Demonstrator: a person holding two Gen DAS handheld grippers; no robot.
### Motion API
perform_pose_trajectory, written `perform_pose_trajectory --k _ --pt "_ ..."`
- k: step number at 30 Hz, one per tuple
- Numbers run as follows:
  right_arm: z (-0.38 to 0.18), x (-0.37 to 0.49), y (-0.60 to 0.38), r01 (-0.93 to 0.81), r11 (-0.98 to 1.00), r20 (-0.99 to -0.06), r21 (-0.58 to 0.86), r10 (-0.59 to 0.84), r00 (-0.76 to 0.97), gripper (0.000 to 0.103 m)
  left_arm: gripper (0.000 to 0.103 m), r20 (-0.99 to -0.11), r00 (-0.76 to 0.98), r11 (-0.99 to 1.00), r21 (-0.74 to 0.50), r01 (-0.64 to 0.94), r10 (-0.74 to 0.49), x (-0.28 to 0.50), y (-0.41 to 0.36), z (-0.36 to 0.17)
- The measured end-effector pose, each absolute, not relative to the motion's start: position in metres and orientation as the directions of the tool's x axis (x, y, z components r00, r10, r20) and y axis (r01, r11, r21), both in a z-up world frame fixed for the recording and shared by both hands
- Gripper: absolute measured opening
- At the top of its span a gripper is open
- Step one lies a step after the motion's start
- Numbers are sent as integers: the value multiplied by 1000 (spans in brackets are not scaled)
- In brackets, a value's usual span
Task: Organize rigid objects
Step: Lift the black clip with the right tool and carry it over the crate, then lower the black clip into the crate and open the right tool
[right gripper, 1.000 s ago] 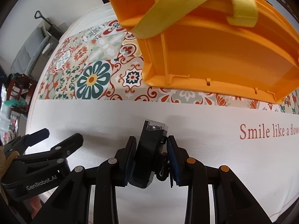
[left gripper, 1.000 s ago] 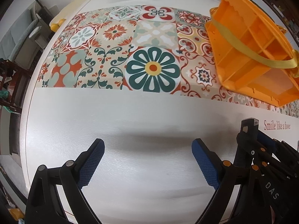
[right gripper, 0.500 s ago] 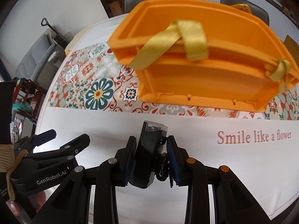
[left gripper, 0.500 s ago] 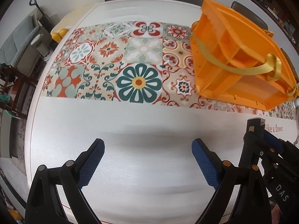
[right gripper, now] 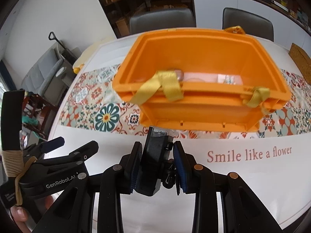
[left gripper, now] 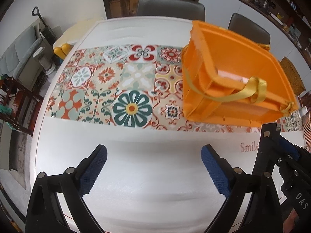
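An orange plastic bin [right gripper: 200, 81] with yellow strap handles stands on the patterned runner; it also shows in the left wrist view [left gripper: 233, 81] at the right. Pale items lie inside it, too blurred to name. My right gripper [right gripper: 157, 151] is shut on a black boxy device with a clear top [right gripper: 155, 155], held above the white tabletop just in front of the bin. My left gripper [left gripper: 153, 155] is open and empty over the white tabletop, left of the right gripper [left gripper: 276, 147].
The white round table [left gripper: 155, 184] carries a floral tile runner [left gripper: 120, 89] and the print "Smile like a flower" [right gripper: 248, 153]. Grey chairs [right gripper: 163, 19] stand behind the table. A woven mat [right gripper: 299, 60] lies at the far right. A sofa and wooden rack stand at the left.
Both grippers have risen and pulled back, so the bin looks smaller and its inside now shows. The right gripper stays shut on the black device; the left stays open.
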State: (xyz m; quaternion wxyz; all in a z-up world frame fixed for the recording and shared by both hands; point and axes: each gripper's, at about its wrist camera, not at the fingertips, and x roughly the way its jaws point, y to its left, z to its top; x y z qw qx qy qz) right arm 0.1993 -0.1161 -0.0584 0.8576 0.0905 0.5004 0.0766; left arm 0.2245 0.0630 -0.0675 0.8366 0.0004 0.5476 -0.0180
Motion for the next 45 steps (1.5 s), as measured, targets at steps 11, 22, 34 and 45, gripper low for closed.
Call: perform_pose_trajectory --k 11,22,34,45 --pt "-25 201 -139 -52 972 -804 230 220 552 34 103 -882 469 999 -23 42 -40 230 41 -39" --pt "0 206 -161 -70 971 -761 230 225 608 33 103 -855 516 997 -22 69 -55 239 15 -15" --pt "10 230 -179 -79 969 -754 232 231 614 33 103 -824 565 997 -14 72 -53 259 -8 6" --pt "14 260 -191 -86 971 -756 224 228 613 33 103 -805 592 999 11 54 -23 285 -17 13"
